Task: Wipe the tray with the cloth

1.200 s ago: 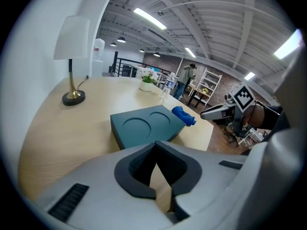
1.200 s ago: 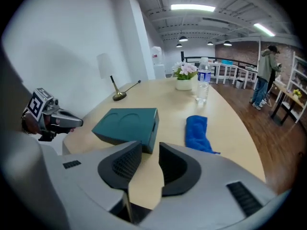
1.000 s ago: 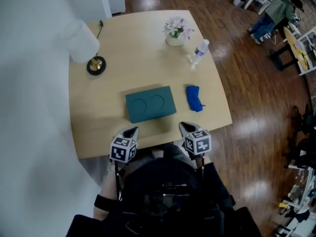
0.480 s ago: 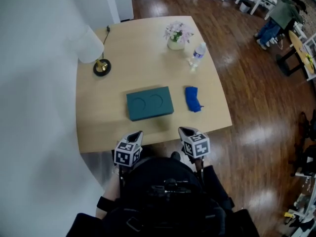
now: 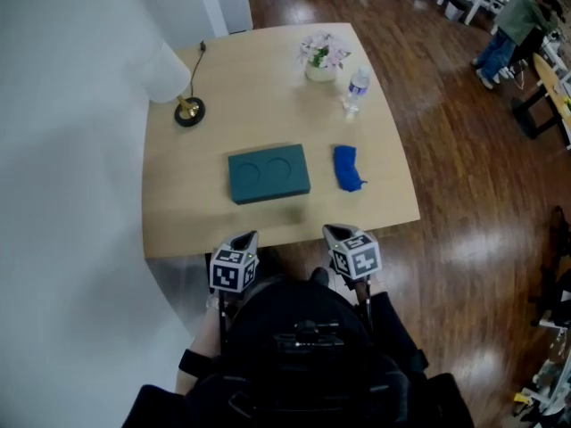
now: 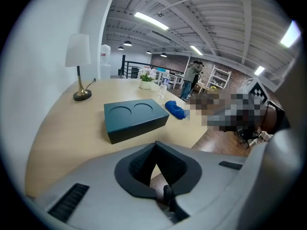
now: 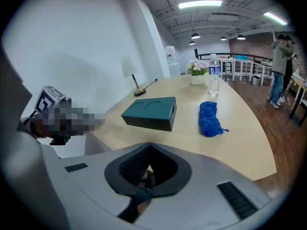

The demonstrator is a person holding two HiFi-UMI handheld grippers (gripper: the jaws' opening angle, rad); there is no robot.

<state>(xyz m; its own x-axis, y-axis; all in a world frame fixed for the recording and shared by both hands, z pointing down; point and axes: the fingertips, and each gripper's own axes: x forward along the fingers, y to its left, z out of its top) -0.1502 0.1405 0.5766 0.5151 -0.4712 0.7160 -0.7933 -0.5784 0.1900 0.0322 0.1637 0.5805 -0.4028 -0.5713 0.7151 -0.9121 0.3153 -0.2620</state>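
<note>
Seen from above, a pale wooden worktop [image 5: 178, 212] fills the middle. Near its centre the dark teal tray [image 5: 268, 173] lies flat, with two round hollows in its top. A white-shaded lamp [image 5: 169, 74] stands at ten o'clock from the tray. My left claw [image 5: 244, 237] and my right claw [image 5: 333, 231] hang side by side at the worktop's six o'clock edge, each with its jaws pressed together on nothing, well apart from the tray. The blue cloth [image 5: 347, 168] lies crumpled near the tray at three o'clock. A pot of flowers [image 5: 321, 56] and a water bottle [image 5: 356, 87] stand at one o'clock
</note>
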